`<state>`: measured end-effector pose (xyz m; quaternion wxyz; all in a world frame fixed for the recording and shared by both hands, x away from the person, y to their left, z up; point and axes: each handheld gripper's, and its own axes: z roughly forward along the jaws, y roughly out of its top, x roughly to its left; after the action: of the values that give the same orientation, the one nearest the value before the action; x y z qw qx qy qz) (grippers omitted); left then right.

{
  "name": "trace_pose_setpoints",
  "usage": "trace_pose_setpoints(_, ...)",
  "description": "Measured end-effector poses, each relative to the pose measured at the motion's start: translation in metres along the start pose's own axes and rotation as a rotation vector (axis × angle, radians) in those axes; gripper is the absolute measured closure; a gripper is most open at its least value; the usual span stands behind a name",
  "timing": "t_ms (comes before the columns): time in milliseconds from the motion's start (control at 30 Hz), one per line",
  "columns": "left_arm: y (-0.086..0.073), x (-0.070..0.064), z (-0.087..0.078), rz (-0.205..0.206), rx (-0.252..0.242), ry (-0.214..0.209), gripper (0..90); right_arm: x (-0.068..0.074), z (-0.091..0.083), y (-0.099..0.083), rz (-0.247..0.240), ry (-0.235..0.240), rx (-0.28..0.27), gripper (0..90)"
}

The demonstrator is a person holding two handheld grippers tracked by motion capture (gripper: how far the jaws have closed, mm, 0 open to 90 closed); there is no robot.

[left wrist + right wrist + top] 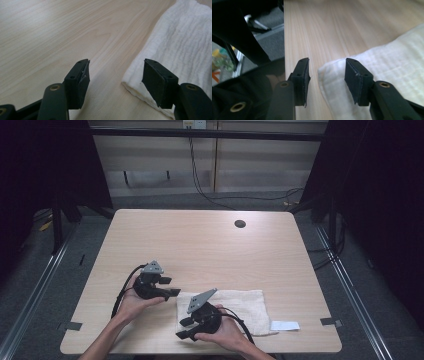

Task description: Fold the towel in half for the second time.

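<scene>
High view: towel [245, 302] partly under right gripper [186, 327].

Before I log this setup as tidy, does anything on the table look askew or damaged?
Nothing stands out. The white woven cloth lies flat near the front edge of the light wooden table, and a small white paper label lies beside it. Both hand-held grippers, left and right, are open at its corners.

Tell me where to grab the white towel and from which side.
Grip the white towel at its two corners on the person's left: they lie flat on the table, just ahead of the open left gripper and right gripper. Come in low from that end, probably one jaw under the hem.
</scene>
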<state>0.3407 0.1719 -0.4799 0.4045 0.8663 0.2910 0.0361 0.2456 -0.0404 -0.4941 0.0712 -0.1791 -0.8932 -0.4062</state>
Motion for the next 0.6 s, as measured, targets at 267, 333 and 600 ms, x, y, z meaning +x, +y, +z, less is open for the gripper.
trace_pose_setpoints(267, -0.002, 0.005, -0.002, -0.014, -0.001, 0.018, 37.5, 0.018, 0.011, -0.005, -0.112, -0.123, 0.007, 61.0)
trace_pose_setpoints(333, -0.002, 0.004, -0.001, -0.012, 0.002, 0.016, 37.4, 0.02, 0.011, -0.006, -0.118, -0.151, 0.005, 68.8)
trace_pose_setpoints(600, -0.003, 0.001, 0.005, 0.008, 0.037, 0.005, 36.8, 0.015, 0.01, -0.006, -0.103, -0.158, -0.003, 82.4)
